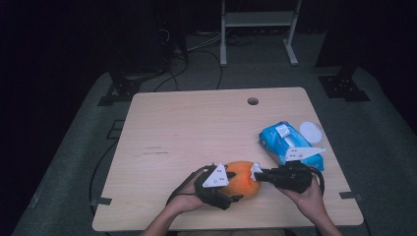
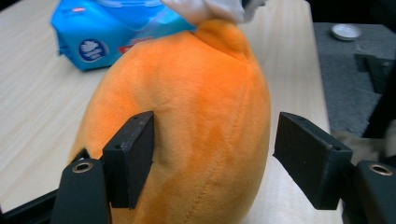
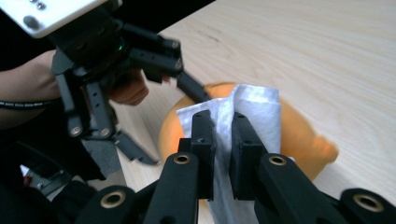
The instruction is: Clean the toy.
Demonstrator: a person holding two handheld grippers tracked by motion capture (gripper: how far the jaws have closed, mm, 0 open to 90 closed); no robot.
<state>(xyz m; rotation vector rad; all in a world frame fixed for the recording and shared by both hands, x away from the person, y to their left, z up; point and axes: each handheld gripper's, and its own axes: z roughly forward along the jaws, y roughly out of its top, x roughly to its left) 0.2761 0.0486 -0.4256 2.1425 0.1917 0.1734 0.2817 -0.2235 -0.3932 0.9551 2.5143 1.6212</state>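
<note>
An orange plush toy (image 1: 242,183) lies near the table's front edge, between my two grippers. In the left gripper view, my left gripper (image 2: 212,154) straddles the plush (image 2: 196,116). Its left pad (image 2: 133,156) presses into the fabric, while the right pad (image 2: 310,156) stands a little apart from it. My right gripper (image 3: 223,135) is shut on a white wipe (image 3: 254,109), which it holds against the top of the plush (image 3: 299,140). From above, the right gripper (image 1: 256,173) comes in from the right with the wipe (image 1: 255,169) at its tip.
A blue pack of wet wipes (image 1: 290,143) lies on the wooden table (image 1: 196,128) behind the right hand, with a round white lid (image 1: 311,130) beside it. There is a cable hole (image 1: 253,101) near the table's far edge.
</note>
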